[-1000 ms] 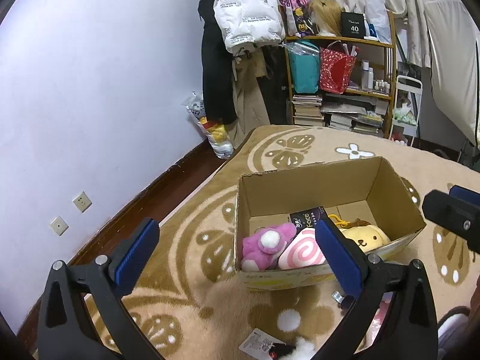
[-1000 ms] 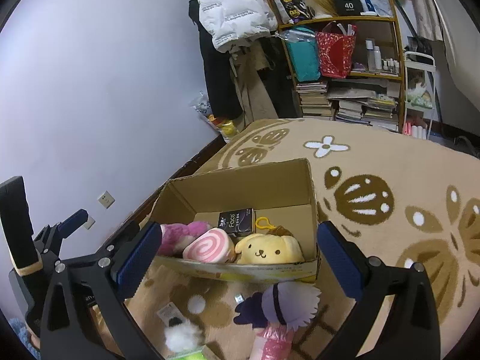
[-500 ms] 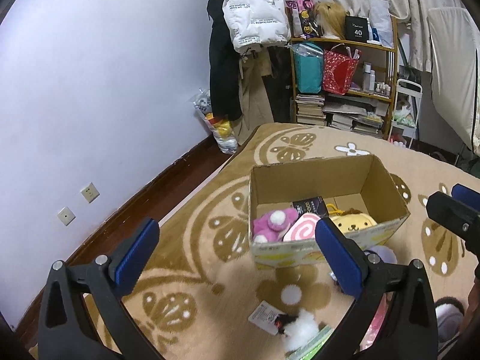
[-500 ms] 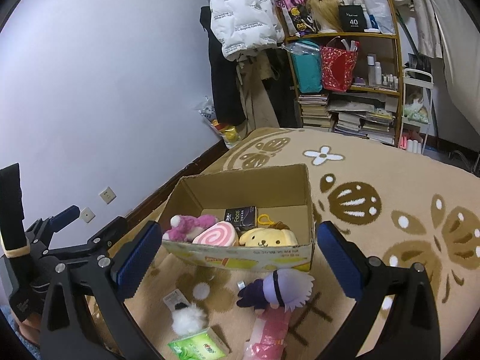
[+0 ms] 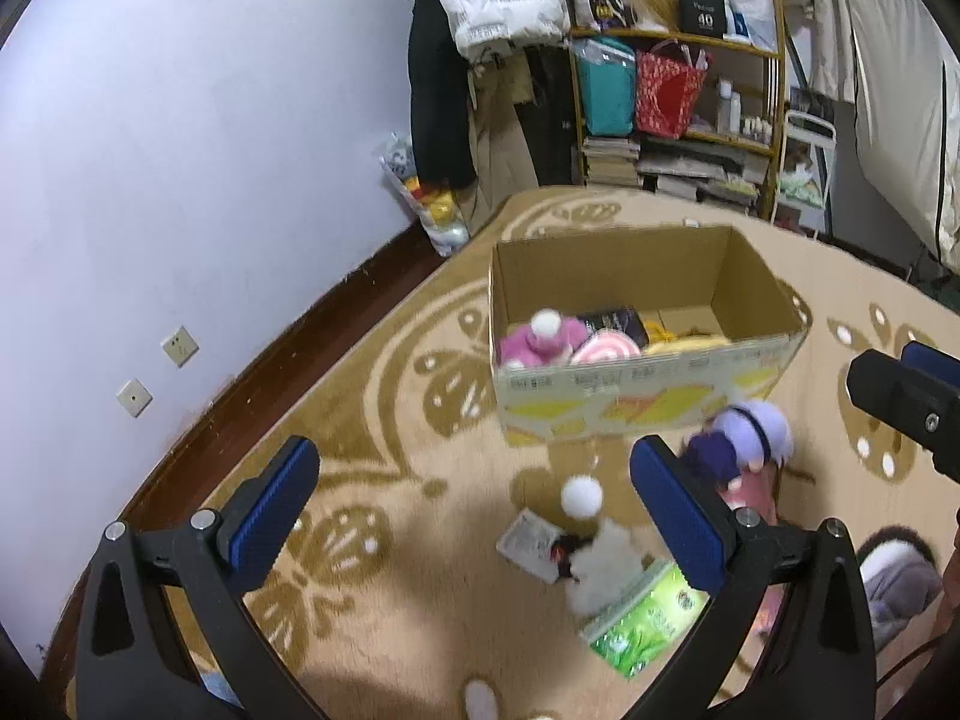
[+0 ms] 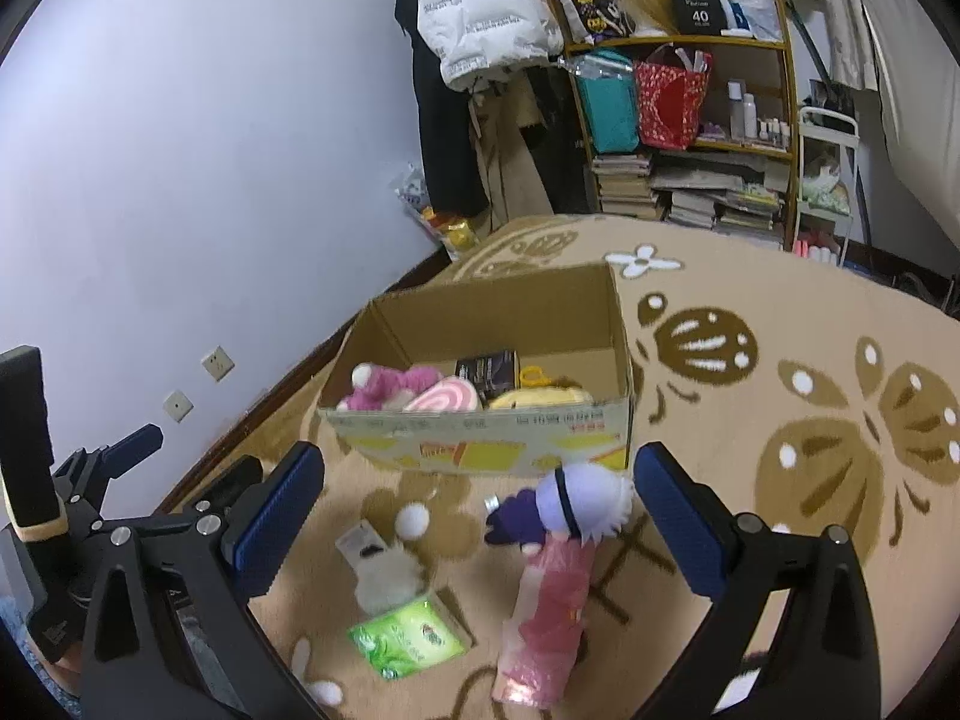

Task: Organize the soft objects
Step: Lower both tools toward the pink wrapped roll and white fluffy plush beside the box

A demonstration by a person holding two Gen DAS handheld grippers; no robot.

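A cardboard box (image 5: 636, 396) (image 6: 480, 441) stands on the rug and holds a pink plush (image 6: 390, 387), a pink swirl cushion (image 6: 444, 401), a yellow dog plush (image 6: 540, 399) and a black packet (image 6: 487, 369). In front of it lie a purple-and-lilac doll (image 6: 564, 510) (image 5: 735, 441), a pink wrapped bundle (image 6: 543, 612), a white fluffy toy (image 6: 387, 582) (image 5: 600, 564) and a green tissue pack (image 6: 408, 642) (image 5: 642, 618). My left gripper (image 5: 474, 522) is open above the rug, short of the fluffy toy. My right gripper (image 6: 474, 525) is open, with the doll lying between its fingers' lines but lower.
A beige patterned rug (image 6: 810, 420) covers the floor up to a dark skirting and lilac wall (image 5: 180, 180). A shelf (image 6: 690, 120) with bags and books and hanging coats (image 6: 480, 6) stand at the back. A grey slipper (image 5: 900, 576) lies at the right.
Both grippers have pulled back and up from the box. The loose toys and tissue pack on the rug have come fully into view. Both stay open.
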